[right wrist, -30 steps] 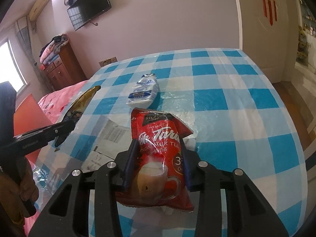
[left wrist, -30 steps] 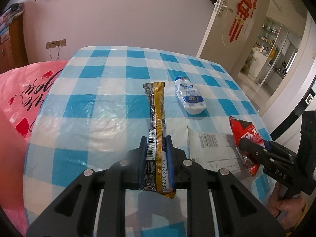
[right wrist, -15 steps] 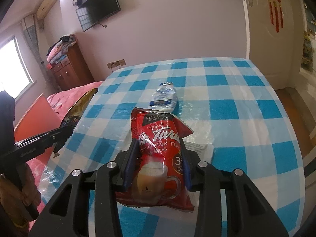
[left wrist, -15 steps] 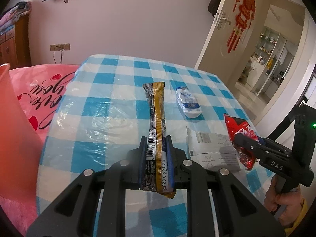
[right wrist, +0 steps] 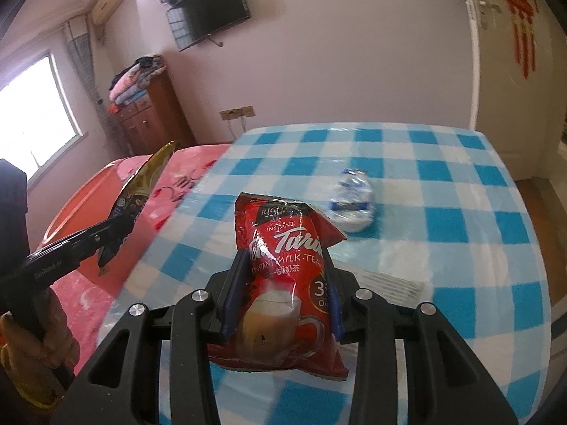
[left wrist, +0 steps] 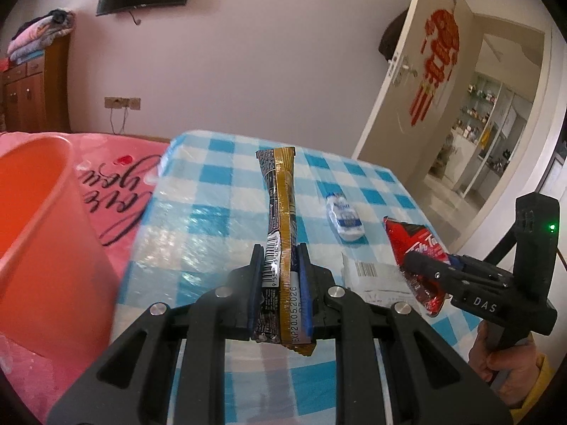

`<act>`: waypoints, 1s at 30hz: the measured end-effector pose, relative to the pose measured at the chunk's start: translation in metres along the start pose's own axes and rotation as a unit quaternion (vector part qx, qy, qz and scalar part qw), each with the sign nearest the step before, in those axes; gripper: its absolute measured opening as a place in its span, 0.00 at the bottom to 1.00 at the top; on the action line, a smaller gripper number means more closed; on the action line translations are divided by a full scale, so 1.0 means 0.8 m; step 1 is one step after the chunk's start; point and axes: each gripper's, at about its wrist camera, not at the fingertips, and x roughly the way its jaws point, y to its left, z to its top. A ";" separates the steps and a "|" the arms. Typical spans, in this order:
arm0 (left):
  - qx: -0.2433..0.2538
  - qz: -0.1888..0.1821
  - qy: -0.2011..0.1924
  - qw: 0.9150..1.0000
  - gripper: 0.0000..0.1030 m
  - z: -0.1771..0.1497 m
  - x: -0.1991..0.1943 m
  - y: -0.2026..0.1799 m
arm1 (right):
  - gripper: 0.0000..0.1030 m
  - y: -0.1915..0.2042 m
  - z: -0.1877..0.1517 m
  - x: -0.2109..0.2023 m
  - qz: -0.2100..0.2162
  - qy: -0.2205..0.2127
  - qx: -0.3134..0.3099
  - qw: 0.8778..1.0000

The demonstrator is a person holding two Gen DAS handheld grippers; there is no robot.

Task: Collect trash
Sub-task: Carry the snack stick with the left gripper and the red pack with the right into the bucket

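While both claws carry trash, the haul to the bin is in hand.
The left claw (left wrist: pixel 280 276) grips a long sachet (left wrist: pixel 278 212); the right claw (right wrist: pixel 283 294) grips a red packet (right wrist: pixel 287 269), both above the tabletop (right wrist: pixel 460 212). Next likely calls for swinging left over the orange bin (left wrist: pixel 32 212) and releasing; a white pouch (right wrist: pixel 352 202) and paper (left wrist: pixel 372 276) remain.

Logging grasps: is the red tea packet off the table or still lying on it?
Off the table. The right gripper clamps the red packet above the table.
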 end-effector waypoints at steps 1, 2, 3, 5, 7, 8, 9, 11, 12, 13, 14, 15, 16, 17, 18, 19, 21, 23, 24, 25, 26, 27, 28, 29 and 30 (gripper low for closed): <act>-0.002 0.004 -0.007 1.000 0.20 0.003 -0.008 0.005 | 0.39 0.005 0.003 0.000 0.005 0.000 -0.002 1.000; -0.004 0.006 -0.012 1.000 0.20 0.005 -0.013 0.007 | 0.39 0.013 0.007 0.001 0.011 0.001 -0.005 1.000; -0.006 0.009 -0.017 1.000 0.20 0.007 -0.019 0.010 | 0.39 0.022 0.013 0.002 0.020 0.003 -0.010 1.000; -0.010 0.017 -0.031 0.999 0.20 0.011 -0.034 0.019 | 0.39 0.037 0.021 0.003 0.032 0.003 -0.017 0.999; -0.014 0.029 -0.043 0.999 0.20 0.016 -0.048 0.029 | 0.39 0.056 0.032 0.005 0.049 0.005 -0.025 0.998; -0.017 0.034 -0.047 0.998 0.20 0.018 -0.053 0.034 | 0.39 0.066 0.037 0.007 0.058 0.007 -0.029 0.998; -0.021 0.040 -0.053 0.998 0.20 0.020 -0.060 0.041 | 0.39 0.077 0.043 0.009 0.067 0.008 -0.035 0.997; -0.029 0.051 -0.062 0.996 0.20 0.023 -0.071 0.053 | 0.39 0.095 0.052 0.013 0.083 0.011 -0.043 0.996; -0.034 0.059 -0.068 0.995 0.20 0.024 -0.078 0.062 | 0.39 0.106 0.058 0.015 0.092 0.012 -0.049 0.994; -0.039 0.066 -0.072 0.994 0.20 0.025 -0.084 0.070 | 0.39 0.114 0.062 0.018 0.098 0.013 -0.053 0.994; -0.043 0.072 -0.075 0.994 0.20 0.026 -0.089 0.077 | 0.39 0.124 0.067 0.021 0.105 0.015 -0.058 0.993; -0.049 0.080 -0.080 0.992 0.20 0.026 -0.096 0.086 | 0.39 0.138 0.074 0.025 0.116 0.017 -0.065 0.991; -0.054 0.089 -0.083 0.991 0.20 0.026 -0.102 0.094 | 0.39 0.148 0.079 0.029 0.125 0.019 -0.069 0.990; -0.058 0.096 -0.086 0.990 0.20 0.027 -0.107 0.101 | 0.39 0.160 0.083 0.032 0.132 0.020 -0.073 0.988; -0.063 0.102 -0.088 0.989 0.20 0.027 -0.111 0.108 | 0.39 0.168 0.087 0.034 0.139 0.022 -0.076 0.987; -0.071 0.113 -0.091 0.987 0.20 0.026 -0.117 0.119 | 0.39 0.184 0.093 0.039 0.152 0.023 -0.082 0.985; -0.080 0.125 -0.094 0.984 0.20 0.026 -0.123 0.132 | 0.39 0.208 0.102 0.044 0.166 0.024 -0.093 0.981; -0.093 0.137 -0.096 0.982 0.20 0.024 -0.130 0.148 | 0.39 0.231 0.110 0.050 0.181 0.025 -0.104 0.978; -0.099 0.142 -0.096 0.980 0.20 0.023 -0.132 0.157 | 0.39 0.240 0.113 0.052 0.186 0.026 -0.109 0.976; -0.103 0.147 -0.096 0.979 0.20 0.024 -0.131 0.162 | 0.39 0.256 0.117 0.057 0.195 0.028 -0.116 0.974; -0.107 0.150 -0.095 0.978 0.20 0.023 -0.130 0.166 | 0.39 0.265 0.118 0.060 0.201 0.030 -0.119 0.972; -0.112 0.152 -0.095 0.977 0.20 0.022 -0.130 0.171 | 0.39 0.272 0.120 0.062 0.206 0.032 -0.122 0.970; -0.116 0.154 -0.094 0.977 0.20 0.019 -0.130 0.176 | 0.39 0.286 0.122 0.068 0.213 0.035 -0.127 0.968; -0.119 0.156 -0.093 0.976 0.20 0.018 -0.128 0.180 | 0.39 0.293 0.122 0.071 0.216 0.036 -0.130 0.967; -0.122 0.157 -0.092 0.976 0.20 0.016 -0.128 0.183 | 0.39 0.305 0.123 0.077 0.220 0.038 -0.135 0.965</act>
